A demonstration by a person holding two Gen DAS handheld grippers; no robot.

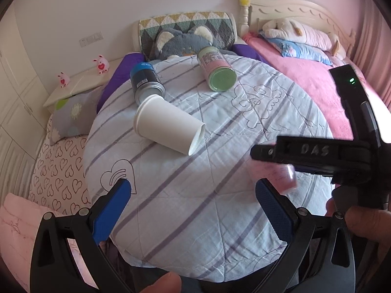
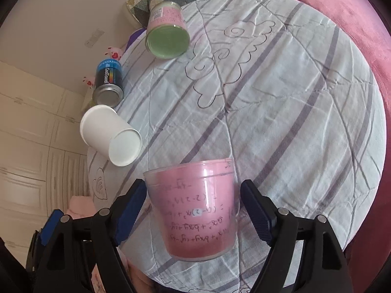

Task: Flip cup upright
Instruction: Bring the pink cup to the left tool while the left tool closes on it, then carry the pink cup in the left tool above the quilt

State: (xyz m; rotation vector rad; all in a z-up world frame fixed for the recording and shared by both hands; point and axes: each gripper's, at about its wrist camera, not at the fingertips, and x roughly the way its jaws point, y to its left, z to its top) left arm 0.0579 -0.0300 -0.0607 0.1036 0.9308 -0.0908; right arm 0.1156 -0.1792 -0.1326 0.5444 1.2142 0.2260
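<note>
I see the pink clear plastic cup (image 2: 193,210) with handwritten formulas between my right gripper (image 2: 193,216)'s spread fingers over the striped quilt (image 2: 281,122), near the tipped white paper cup (image 2: 111,135), contact unclear; the left view blurs it behind that gripper, my left gripper (image 1: 193,195) spread, empty.

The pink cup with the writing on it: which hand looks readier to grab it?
The right. Its gripper is open with the pink cup sitting between its fingers, so it mostly just needs to close. The left gripper is open over bare quilt, with that cup off to its side.
</note>
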